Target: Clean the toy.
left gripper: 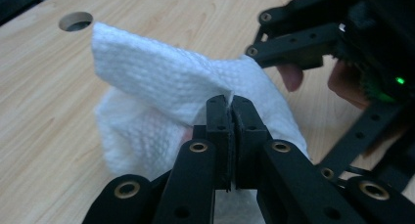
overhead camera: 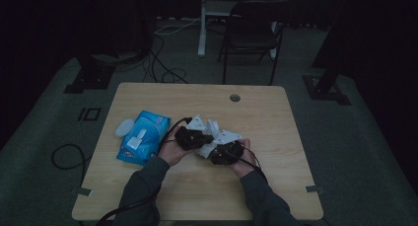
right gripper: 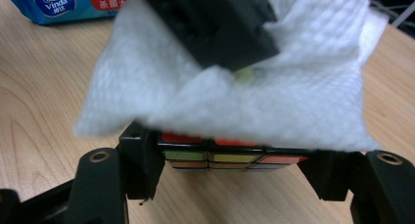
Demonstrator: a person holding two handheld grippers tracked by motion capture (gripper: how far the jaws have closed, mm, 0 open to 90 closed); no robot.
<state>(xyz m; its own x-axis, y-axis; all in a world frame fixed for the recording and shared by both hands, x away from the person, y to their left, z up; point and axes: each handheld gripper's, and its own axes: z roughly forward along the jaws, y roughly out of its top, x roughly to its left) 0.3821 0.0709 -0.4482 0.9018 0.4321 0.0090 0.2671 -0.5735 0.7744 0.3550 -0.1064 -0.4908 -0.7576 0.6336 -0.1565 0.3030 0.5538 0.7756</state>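
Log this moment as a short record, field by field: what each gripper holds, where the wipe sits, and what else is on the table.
left gripper: jaws shut on a fold of the white wipe
right gripper: jaws shut on the puzzle cube, one at each side of it
wipe: draped over the top of the cube, above the table
cube: coloured tiles showing under the wipe's edge
blue wipe pack: flat on the table, to the left of the grippers in the high view
table: light wood, round cable hole near its far edge
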